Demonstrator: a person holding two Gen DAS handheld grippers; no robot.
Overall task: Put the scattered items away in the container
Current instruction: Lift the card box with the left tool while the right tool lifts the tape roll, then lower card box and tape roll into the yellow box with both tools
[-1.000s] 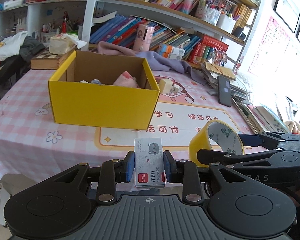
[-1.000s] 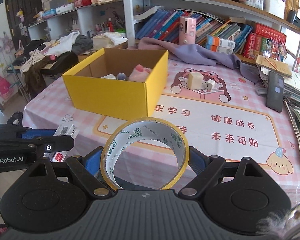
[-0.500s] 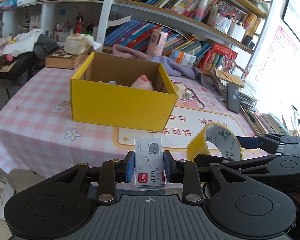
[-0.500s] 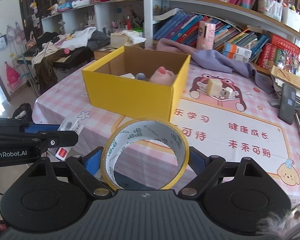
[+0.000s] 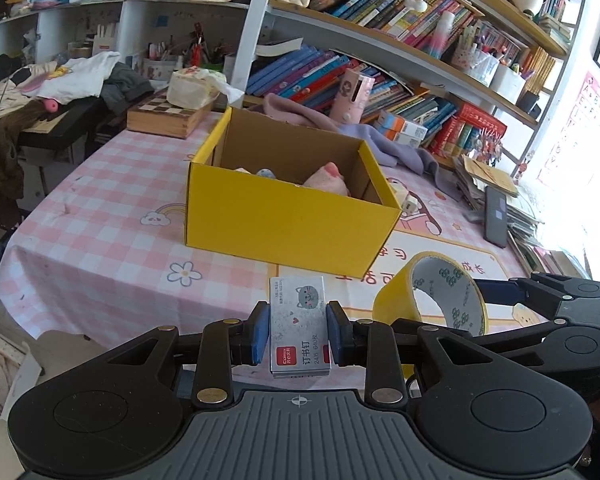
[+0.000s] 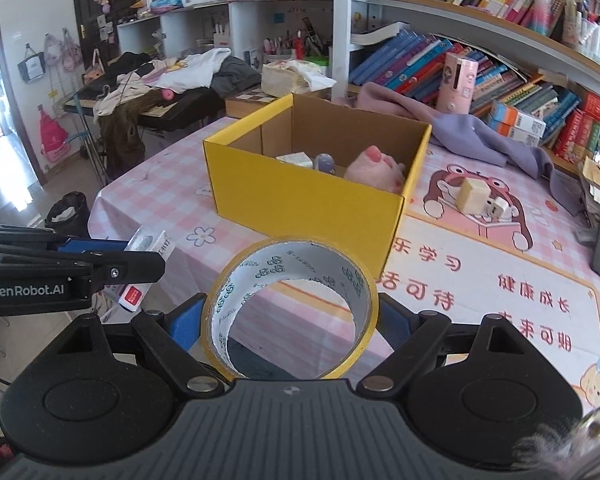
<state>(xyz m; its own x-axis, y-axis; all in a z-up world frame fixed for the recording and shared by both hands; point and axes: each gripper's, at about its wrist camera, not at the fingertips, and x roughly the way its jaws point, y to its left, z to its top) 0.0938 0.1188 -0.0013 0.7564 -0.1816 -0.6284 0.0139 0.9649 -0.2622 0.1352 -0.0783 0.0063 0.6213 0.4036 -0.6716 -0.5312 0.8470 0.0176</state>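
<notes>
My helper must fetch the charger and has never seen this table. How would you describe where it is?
Find the yellow box on the pink table. Right of it, on the printed cartoon, a cream block touches the white charger. The charger is the smaller, whiter one.

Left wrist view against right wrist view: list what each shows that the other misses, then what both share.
Only the left wrist view shows the printed top of the staple box shut in the left claw.

Only the right wrist view shows a black bin on the floor and straight through the tape roll in the right claw.

Both show the yellow box, the pink toy inside it, and the phone.
</notes>
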